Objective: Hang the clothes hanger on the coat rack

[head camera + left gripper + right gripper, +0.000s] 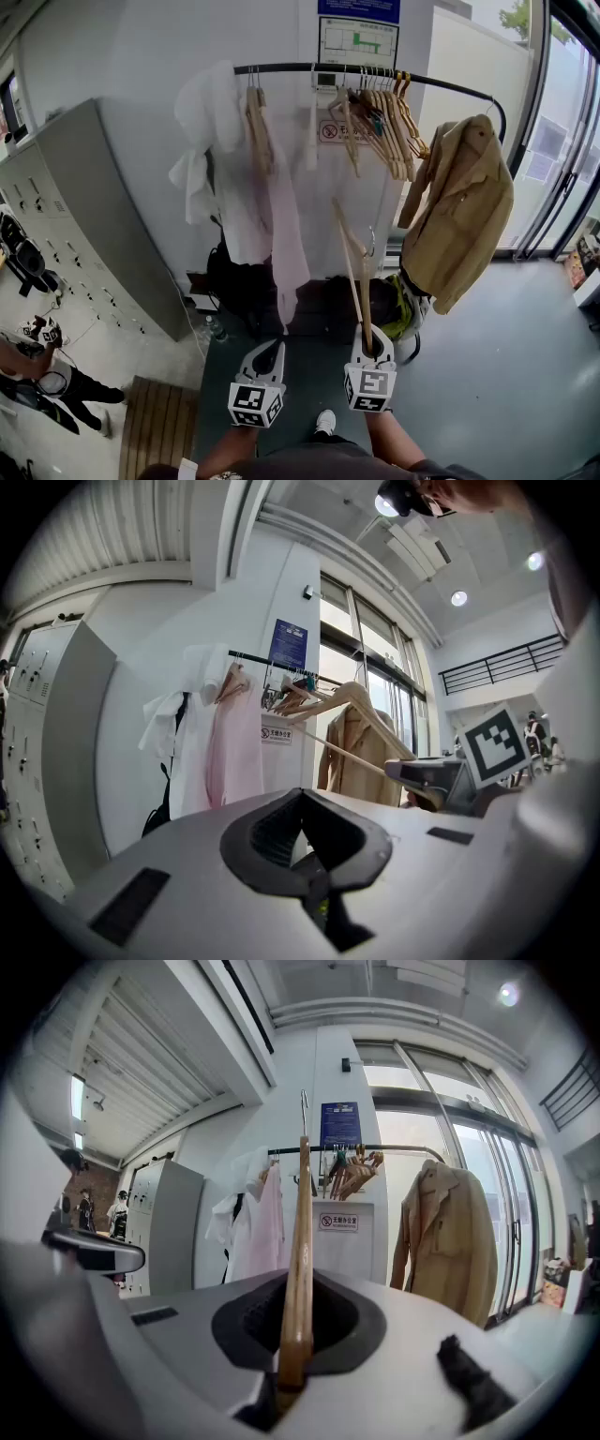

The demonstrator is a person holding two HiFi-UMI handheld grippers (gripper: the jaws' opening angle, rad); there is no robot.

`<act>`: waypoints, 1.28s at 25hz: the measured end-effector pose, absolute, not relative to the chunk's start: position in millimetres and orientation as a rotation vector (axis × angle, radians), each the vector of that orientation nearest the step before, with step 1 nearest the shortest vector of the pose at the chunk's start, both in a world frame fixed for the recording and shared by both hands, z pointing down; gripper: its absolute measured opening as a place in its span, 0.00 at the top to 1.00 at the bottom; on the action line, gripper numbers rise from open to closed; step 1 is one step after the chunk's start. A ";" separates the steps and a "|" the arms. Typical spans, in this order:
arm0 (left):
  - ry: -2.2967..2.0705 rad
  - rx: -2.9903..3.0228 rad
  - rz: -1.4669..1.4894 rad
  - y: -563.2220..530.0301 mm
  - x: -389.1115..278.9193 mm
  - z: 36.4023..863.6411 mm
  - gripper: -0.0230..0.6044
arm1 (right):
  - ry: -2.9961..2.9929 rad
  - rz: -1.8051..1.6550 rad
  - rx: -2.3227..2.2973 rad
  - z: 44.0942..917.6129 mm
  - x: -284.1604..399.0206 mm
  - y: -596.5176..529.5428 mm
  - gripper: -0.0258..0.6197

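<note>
A black coat rack rail [375, 70] runs across the top, carrying a white garment [206, 122], a pink garment [281, 216], several wooden hangers [380, 127] and a tan jacket [464, 206]. My right gripper [368, 349] is shut on a bare wooden hanger [352, 272], which stands upright below the rail. In the right gripper view the hanger [300, 1260] rises from between the jaws [298, 1335] towards the rail [375, 1147]. My left gripper [272, 349] hovers beside it, shut with nothing held [305, 841]. The left gripper view shows the hanger [352, 752] to the right.
Grey lockers [84, 216] line the left wall. A slatted wooden platform [159, 422] lies at lower left, and a person [37, 366] stands near it. Dark bags [244, 281] sit under the rack. Glass doors [562, 159] stand to the right.
</note>
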State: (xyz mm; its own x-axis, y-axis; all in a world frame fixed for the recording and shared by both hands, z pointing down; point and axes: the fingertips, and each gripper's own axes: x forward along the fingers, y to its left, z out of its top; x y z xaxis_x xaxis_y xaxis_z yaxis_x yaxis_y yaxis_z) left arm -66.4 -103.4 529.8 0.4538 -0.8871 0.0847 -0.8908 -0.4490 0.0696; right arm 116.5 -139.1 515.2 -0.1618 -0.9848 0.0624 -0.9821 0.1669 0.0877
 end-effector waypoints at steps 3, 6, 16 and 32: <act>-1.601 2.583 0.049 -127.5 -57.8 529.2 0.95 | -2.332 -0.043 1.942 511.7 118.9 -169.4 0.93; -1.616 2.568 0.046 -150.1 -51.3 530.5 0.95 | -2.328 -0.040 1.926 510.7 121.0 -200.6 0.93; -1.728 2.508 0.088 -205.5 -51.3 525.9 0.95 | -2.335 0.020 1.895 510.7 121.8 -278.4 0.93; -1.671 2.573 0.057 -272.6 -65.1 515.1 0.95 | -2.271 0.000 1.949 442.7 103.2 -402.1 0.93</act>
State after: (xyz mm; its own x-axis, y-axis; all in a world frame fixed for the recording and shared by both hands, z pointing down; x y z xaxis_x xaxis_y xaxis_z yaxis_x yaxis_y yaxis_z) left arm -65.1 -272.6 515.1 0.4071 -0.9106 0.0707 -0.9133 -0.4051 0.0411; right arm 103.2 -402.1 442.7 -0.1456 -0.9829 0.1127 -0.9829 0.1567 0.0968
